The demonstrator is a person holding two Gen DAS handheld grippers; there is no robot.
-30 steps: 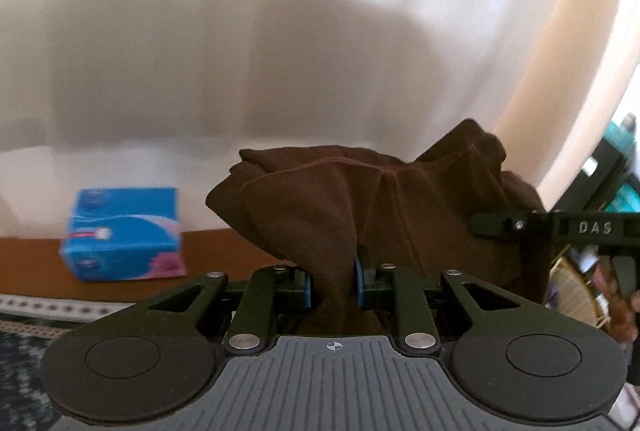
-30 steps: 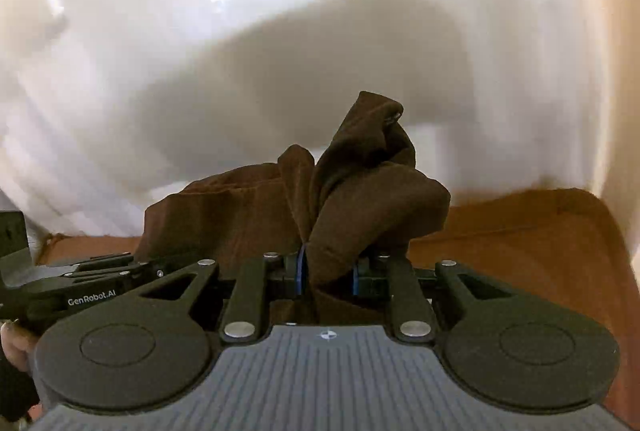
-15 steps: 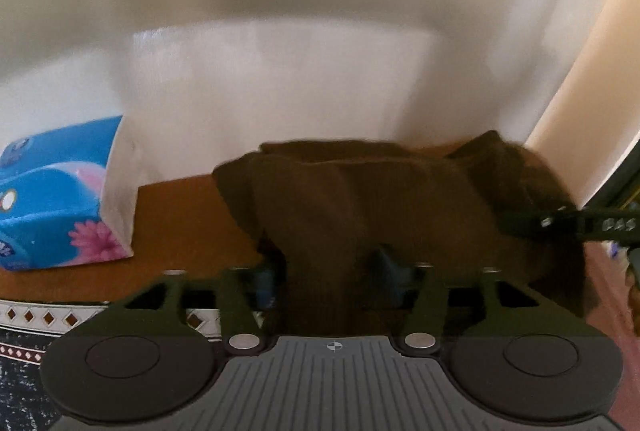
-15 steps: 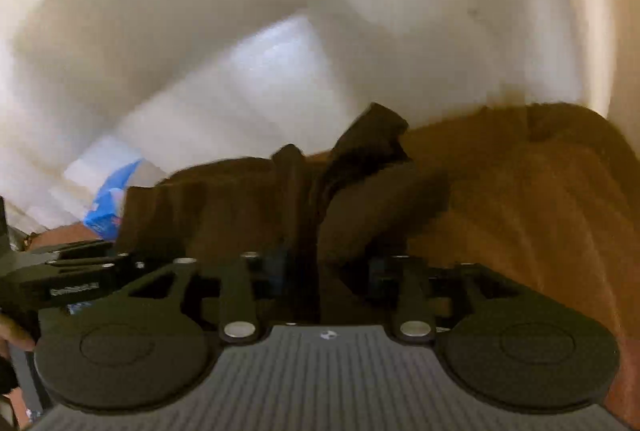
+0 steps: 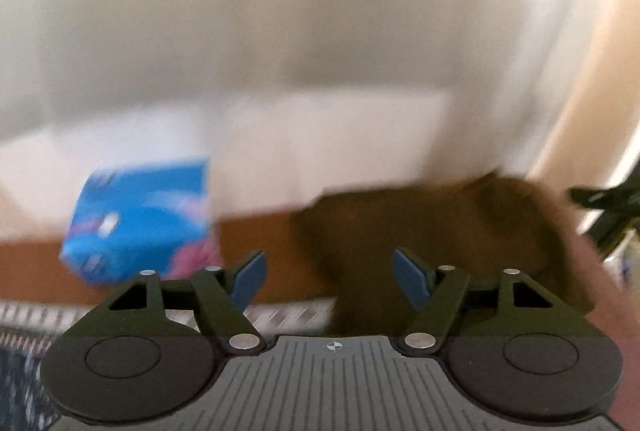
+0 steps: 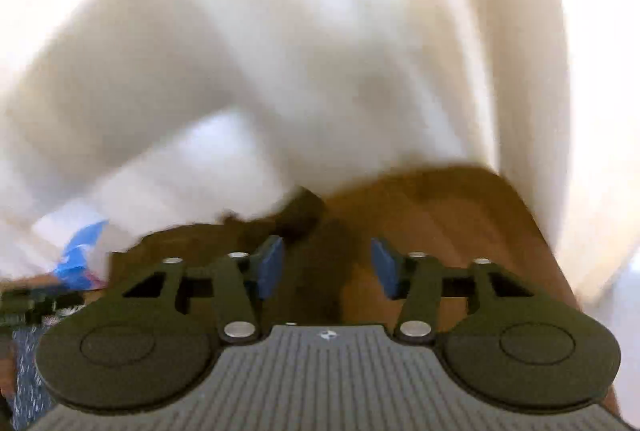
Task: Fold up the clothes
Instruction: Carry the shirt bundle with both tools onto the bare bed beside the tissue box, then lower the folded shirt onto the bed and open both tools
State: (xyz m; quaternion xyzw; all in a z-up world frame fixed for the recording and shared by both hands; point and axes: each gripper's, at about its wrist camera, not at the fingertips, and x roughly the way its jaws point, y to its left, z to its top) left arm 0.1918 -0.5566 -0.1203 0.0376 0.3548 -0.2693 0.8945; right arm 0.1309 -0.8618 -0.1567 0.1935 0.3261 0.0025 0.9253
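- Cloth: a dark brown crumpled fabric garment (image 5: 432, 231) lies bunched on the orange-brown wooden tabletop (image 5: 256, 231), spilling toward the near edge; in the right wrist view the same garment (image 6: 304, 231) sits ahead and to the left, blurred by motion.
- Left gripper (image 5: 328, 273): its blue-padded jaws stand spread wide, grasping nothing. The brown cloth shows in the gap and behind the right pad; whether it touches that pad cannot be told through the blur.
- Right gripper (image 6: 326, 267): jaws likewise released and apart, with the garment's edge showing between them and bare tabletop (image 6: 440, 215) on the right side.
- Blue cardboard tissue box with a pink flower print (image 5: 140, 219): stands on the tabletop to the left of the garment, apart from it; a blue corner of it (image 6: 80, 259) shows at the left of the right wrist view.
- White glossy wall (image 5: 320, 51): rises behind the table in both views.
- Patterned blue-and-white fabric (image 5: 24, 359): at the lower left, below the table edge.
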